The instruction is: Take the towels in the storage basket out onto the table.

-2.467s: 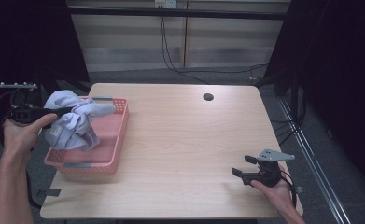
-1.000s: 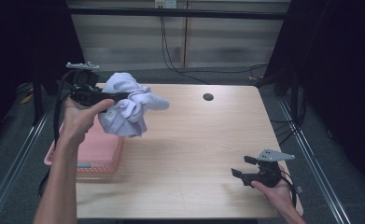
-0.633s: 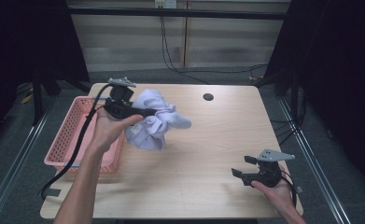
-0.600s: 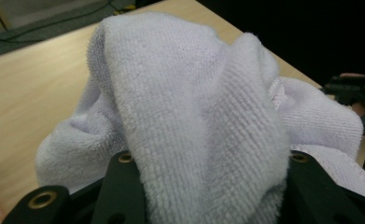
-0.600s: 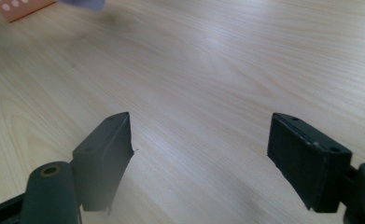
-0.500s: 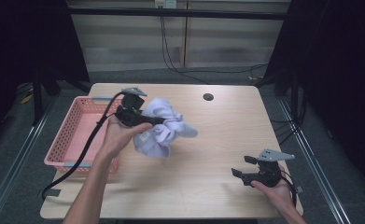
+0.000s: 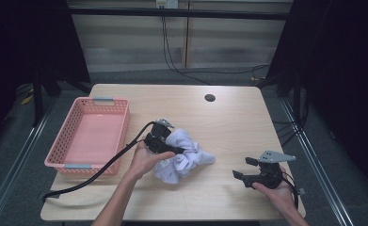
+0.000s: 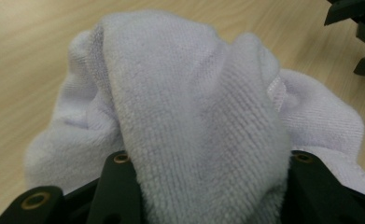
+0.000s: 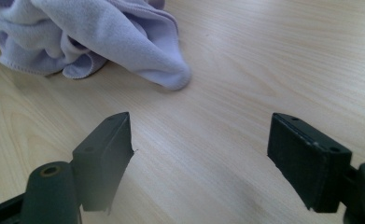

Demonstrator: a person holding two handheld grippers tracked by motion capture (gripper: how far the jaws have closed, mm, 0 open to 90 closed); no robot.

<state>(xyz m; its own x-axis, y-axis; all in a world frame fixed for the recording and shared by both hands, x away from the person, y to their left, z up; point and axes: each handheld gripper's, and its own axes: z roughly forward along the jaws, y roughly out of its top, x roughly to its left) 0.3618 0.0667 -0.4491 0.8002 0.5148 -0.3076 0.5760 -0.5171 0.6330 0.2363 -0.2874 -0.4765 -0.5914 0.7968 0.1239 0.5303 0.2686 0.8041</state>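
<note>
Pale wood-grain worktop under me, smooth and matt. At its left edge stands a pink lattice-walled plastic basket. Mid-worktop lies the crumpled lilac towel; my left gripper view shows its looped terry weave, a thick fold still between my left gripper fingers, which have just been easing apart. My right gripper gapes open, holding nothing.

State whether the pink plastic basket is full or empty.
Empty: the pink plastic basket shows a bare floor, and the pale lilac towel lies crumpled on the wooden table.
</note>
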